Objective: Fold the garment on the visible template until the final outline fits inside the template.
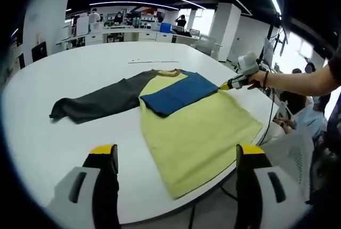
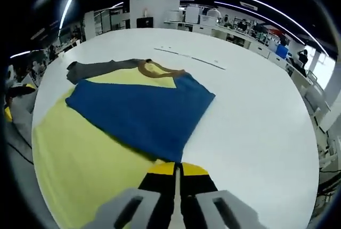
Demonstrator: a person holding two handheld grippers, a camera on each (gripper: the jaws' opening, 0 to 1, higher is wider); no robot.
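Hiding its fabric grip, right claw (image 2: 175, 171)

Matt cloth garment (image 1: 197, 128) lies on a smooth, glossy white table (image 1: 64, 133).

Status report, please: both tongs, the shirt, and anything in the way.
Left tongs open, off the shirt. Right tongs shut at shirt's edge. Blue sleeve folded across, grey sleeve still out. Nothing in the way.

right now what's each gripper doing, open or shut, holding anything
left gripper: open, holding nothing, above the table edge.
right gripper: shut at the shirt's edge; grip on fabric cannot be told.
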